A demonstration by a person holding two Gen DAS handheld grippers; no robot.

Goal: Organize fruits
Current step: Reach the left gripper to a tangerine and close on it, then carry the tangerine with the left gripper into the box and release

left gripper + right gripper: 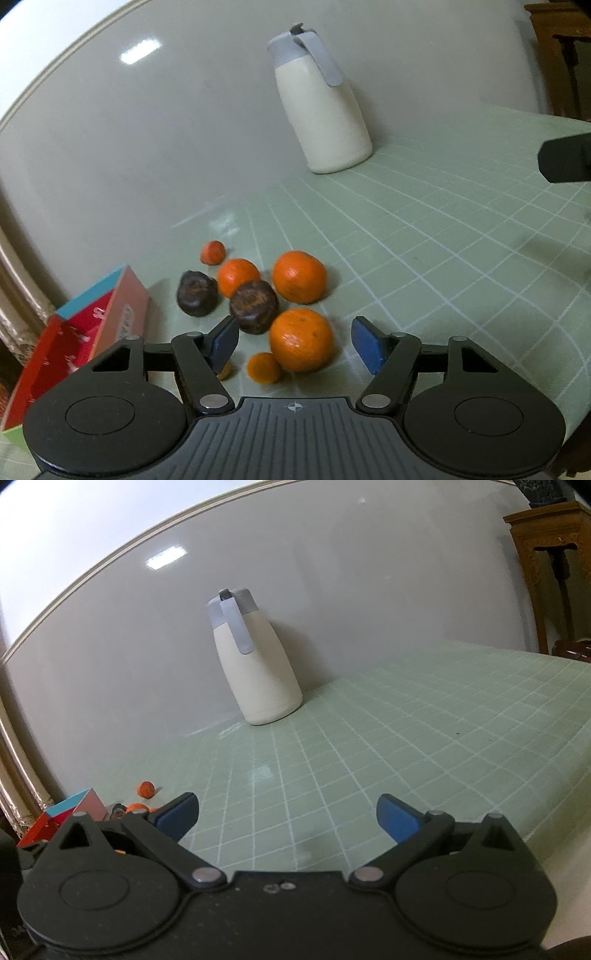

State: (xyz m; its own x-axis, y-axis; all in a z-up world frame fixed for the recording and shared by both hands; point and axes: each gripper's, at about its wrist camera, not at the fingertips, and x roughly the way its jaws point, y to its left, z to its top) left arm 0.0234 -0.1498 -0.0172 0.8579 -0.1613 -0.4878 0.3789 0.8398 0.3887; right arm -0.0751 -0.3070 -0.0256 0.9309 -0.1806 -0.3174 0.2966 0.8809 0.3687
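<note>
Several fruits lie bunched on the green grid mat (443, 240) in the left wrist view. A large orange (301, 339) sits nearest, with a second (299, 277) and a third (238, 277) behind it. Two dark brown fruits (254, 306) (197, 293) and two small orange ones (263, 367) (213, 252) lie among them. My left gripper (295, 343) is open around the nearest large orange, with a gap on each side of its blue pads (365, 345). My right gripper (288, 816) stands open over bare mat, holding nothing.
A red box with a blue rim (74, 350) stands left of the fruit, against the wall. A cream jug with a grey lid (321, 110) stands at the back by the wall. Part of the right gripper (565, 158) shows at the right edge. Wooden furniture (546, 572) stands beyond the table.
</note>
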